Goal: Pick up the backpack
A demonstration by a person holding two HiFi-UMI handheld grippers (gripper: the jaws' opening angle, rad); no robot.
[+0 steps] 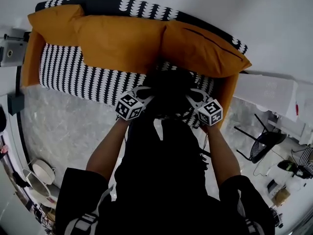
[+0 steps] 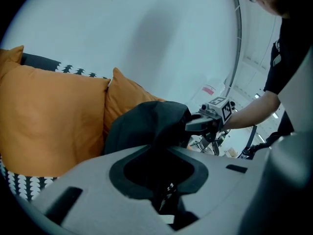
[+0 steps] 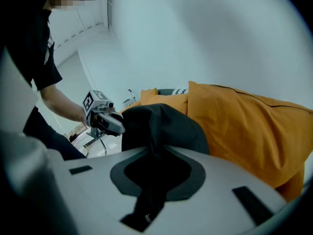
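The black backpack (image 1: 168,87) hangs just in front of the sofa seat, between my two grippers. My left gripper (image 1: 143,96) is shut on a fold of its fabric at the left side, and my right gripper (image 1: 194,100) grips it at the right side. In the left gripper view the dark fabric (image 2: 146,124) is pinched in my left gripper (image 2: 157,155), and the right gripper (image 2: 208,122) shows beyond the bag. In the right gripper view the backpack (image 3: 164,126) runs into my right gripper (image 3: 154,155), with the left gripper (image 3: 105,120) beyond it.
The sofa (image 1: 73,72) has a black-and-white patterned seat and three orange cushions (image 1: 122,40) against a white wall. A black chair (image 1: 261,143) and a white box (image 1: 266,89) stand at the right. Bowls (image 1: 41,170) lie on the marble floor at lower left.
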